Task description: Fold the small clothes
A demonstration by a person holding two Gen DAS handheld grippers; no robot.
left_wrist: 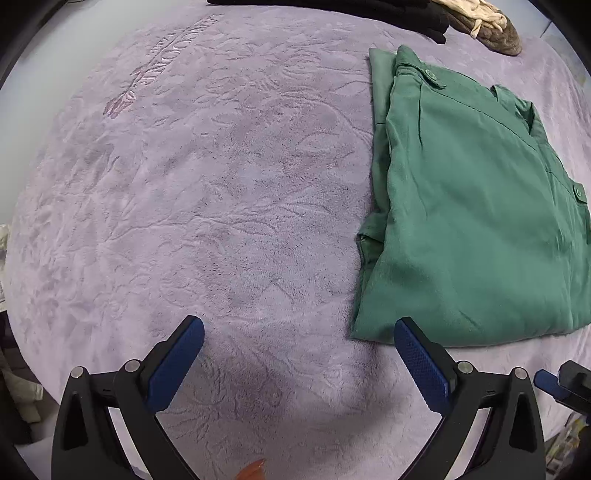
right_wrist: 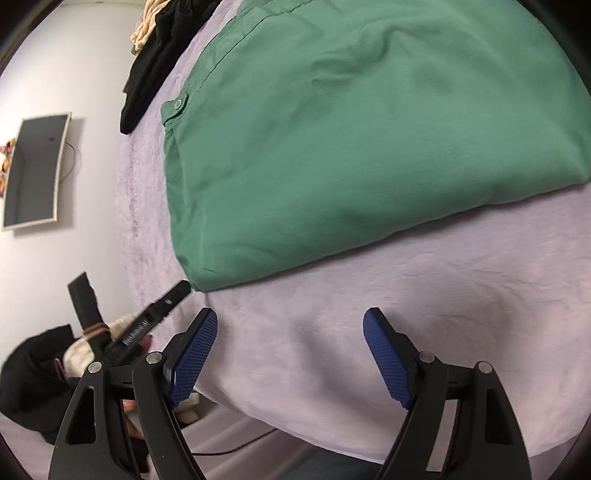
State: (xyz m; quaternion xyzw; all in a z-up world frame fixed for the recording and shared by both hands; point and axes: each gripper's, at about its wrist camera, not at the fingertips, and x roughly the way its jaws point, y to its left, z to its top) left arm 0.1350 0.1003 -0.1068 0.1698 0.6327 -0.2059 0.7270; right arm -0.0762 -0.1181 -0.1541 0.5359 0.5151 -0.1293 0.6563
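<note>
Left gripper (left_wrist: pixel 299 332) spread wide, empty, above lilac plush blanket (left_wrist: pixel 192 206) — right gripper (right_wrist: pixel 290 325) likewise agape, beside folded green buttoned garment (right_wrist: pixel 351 147), touching nothing.

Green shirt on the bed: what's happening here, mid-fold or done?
It looks folded. The green shirt lies as a compact rectangle on the lavender blanket, and nothing grips it. The left gripper hangs open over bare blanket beside the shirt's near corner. The right gripper is also open, just short of the shirt's near edge, holding nothing. A pile of dark clothes sits at the far edge of the bed, untouched.
</note>
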